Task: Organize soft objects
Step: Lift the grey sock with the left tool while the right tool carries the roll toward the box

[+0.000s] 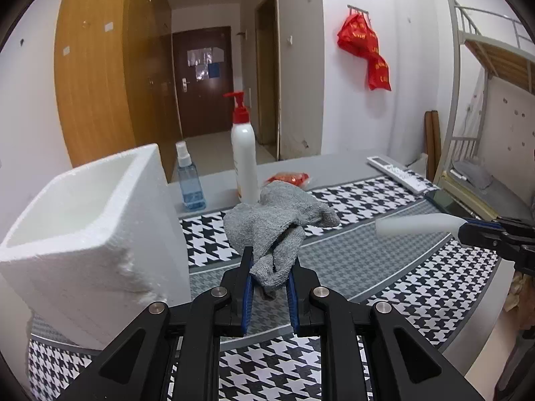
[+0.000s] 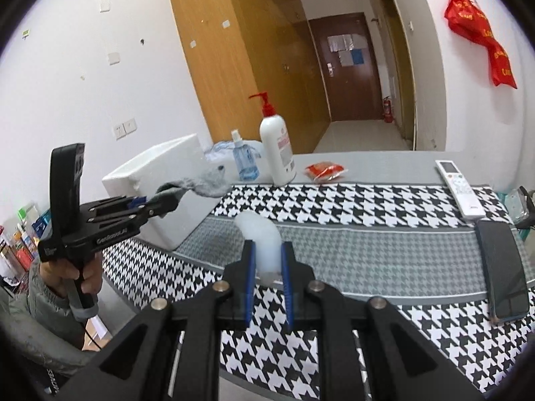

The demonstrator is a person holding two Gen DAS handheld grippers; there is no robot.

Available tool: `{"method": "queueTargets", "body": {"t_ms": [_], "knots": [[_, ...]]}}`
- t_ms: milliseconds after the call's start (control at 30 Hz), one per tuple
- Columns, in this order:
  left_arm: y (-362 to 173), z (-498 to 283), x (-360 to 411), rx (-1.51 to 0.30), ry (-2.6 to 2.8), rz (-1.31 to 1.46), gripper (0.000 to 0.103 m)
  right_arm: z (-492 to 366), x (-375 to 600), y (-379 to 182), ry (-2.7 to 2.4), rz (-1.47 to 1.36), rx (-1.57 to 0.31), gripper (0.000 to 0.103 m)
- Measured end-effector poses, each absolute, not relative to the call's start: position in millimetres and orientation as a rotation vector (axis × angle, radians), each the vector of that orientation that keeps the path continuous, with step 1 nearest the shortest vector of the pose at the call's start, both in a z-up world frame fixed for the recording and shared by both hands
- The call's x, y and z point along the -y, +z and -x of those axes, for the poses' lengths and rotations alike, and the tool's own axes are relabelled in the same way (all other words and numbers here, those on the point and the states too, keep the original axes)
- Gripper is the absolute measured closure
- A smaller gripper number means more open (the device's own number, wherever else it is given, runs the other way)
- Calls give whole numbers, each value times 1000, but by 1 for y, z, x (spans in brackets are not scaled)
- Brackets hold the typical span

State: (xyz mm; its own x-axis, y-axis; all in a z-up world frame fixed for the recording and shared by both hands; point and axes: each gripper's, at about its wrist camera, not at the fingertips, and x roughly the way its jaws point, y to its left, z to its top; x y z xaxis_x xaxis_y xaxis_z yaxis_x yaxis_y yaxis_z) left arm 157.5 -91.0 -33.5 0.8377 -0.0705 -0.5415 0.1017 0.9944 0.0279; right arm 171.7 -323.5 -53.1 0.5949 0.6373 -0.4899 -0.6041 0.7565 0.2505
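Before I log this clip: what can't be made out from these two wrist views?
- Foam box floor: left wrist view, hidden by its near wall.
- Pump bottle label text: right wrist view, too small.
- White foam piece lower end: hidden between the right gripper fingers.
- Grey sock cuff: bunched inside the left gripper.

My left gripper [image 1: 270,267] is up off the table, jaws clamped on a sock [image 1: 277,227]. My right gripper [image 2: 268,260] hangs level beside it, jaws pinching a foam piece [image 2: 262,240]. My left hand [image 2: 72,275] wraps the handle.
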Motion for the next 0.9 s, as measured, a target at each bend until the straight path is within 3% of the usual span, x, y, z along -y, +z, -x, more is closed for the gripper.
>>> {"method": "queueTargets", "body": {"t_ms": [900], "knots": [[-1, -126, 66, -467, -59, -42, 85, -169, 295, -35, 691, -72, -508, 85]]}}
